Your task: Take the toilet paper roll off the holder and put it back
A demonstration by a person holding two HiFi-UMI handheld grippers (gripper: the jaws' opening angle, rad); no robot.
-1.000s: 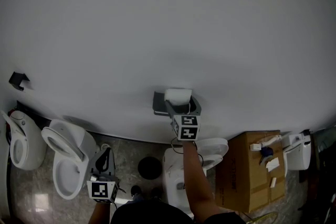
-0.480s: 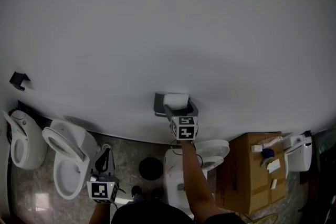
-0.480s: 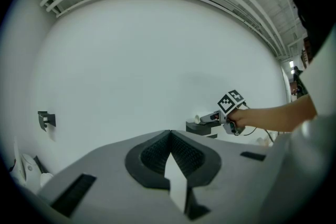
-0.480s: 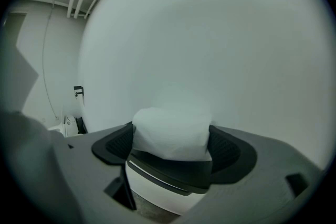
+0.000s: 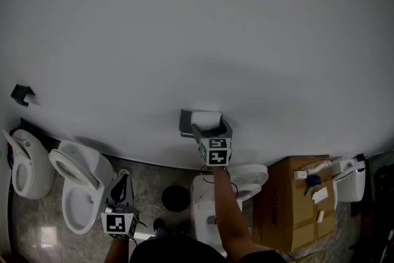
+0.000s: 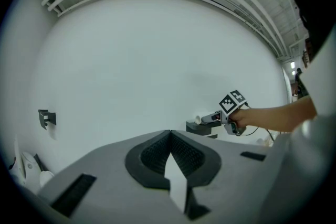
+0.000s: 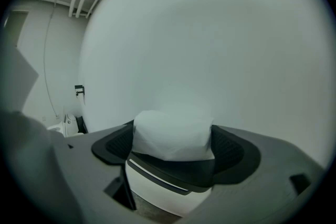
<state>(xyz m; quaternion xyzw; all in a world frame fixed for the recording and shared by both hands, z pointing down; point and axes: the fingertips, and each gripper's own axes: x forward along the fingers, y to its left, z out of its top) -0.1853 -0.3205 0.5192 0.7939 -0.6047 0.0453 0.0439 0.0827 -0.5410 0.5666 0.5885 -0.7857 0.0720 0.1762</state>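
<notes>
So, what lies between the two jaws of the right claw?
The toilet paper roll. The right gripper view shows the right claw closed on it, with one jaw against each side.

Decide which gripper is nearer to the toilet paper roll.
Right. The right gripper is clamped on the toilet paper roll; the left gripper hangs far off, lower and to the left, with nothing in it.

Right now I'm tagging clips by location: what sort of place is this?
Probably a bathroom-fixture showroom or test room, not a home bathroom: several toilets line one wall, a toilet paper roll is at its holder, and a cardboard box stands nearby.
</notes>
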